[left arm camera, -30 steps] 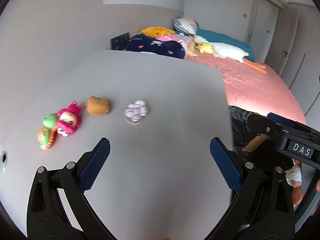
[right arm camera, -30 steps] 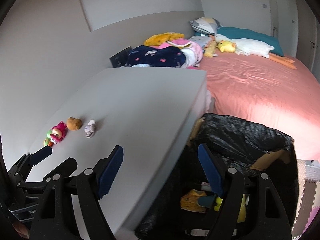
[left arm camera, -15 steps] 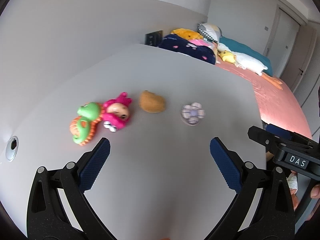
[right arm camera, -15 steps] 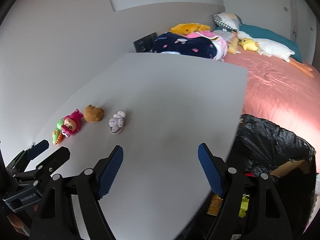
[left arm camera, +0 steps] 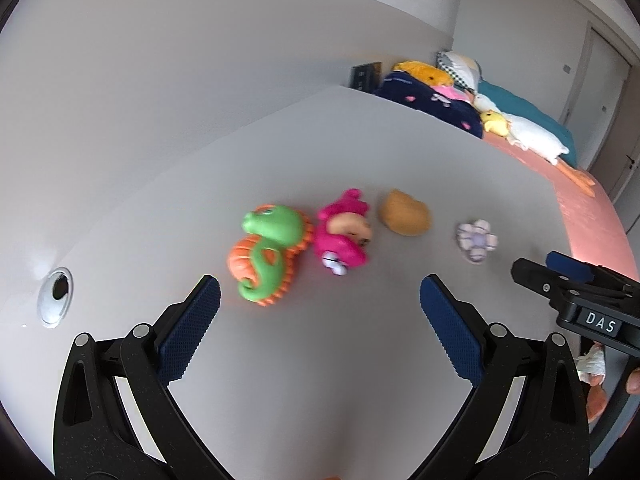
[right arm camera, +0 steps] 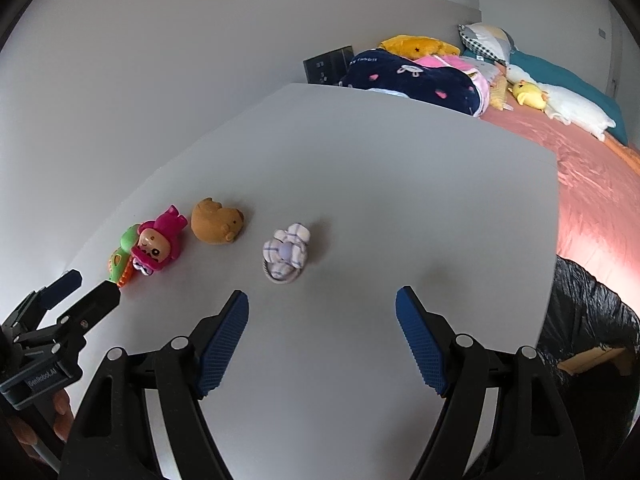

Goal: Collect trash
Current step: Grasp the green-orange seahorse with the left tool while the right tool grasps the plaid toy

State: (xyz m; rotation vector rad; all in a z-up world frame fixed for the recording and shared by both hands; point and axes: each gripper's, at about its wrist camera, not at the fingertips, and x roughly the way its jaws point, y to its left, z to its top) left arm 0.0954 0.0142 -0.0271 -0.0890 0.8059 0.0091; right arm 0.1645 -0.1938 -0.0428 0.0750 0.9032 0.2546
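Left wrist view: four small items lie in a loose row on the white table (left arm camera: 320,360), all flat on the top and none lifted: a green-and-orange seahorse toy (left arm camera: 269,254) touching a pink doll (left arm camera: 343,237), a brown plush (left arm camera: 406,213) just beside the doll, and a pale lilac flower-shaped piece (left arm camera: 476,241) set apart at the row's end. They appear laid out within reach of both claws, presumably as the trash to be collected. The left claw (left arm camera: 320,308) hangs above the table, angled down toward the seahorse and doll, its blue pads well apart with nothing between them. The right claw's tip shows at the frame's edge. Right wrist view: the right claw (right arm camera: 322,332) is likewise pitched downward over the table, pads spread wide and empty, with the lilac piece (right arm camera: 287,253) nearest ahead, slightly toward the left pad. A black bag (right arm camera: 592,320) stands open beside the table edge, next to the bed (right arm camera: 592,184); I judge it the receptacle, placed there for a short carry. The left claw (right arm camera: 76,292) enters low, near the seahorse.
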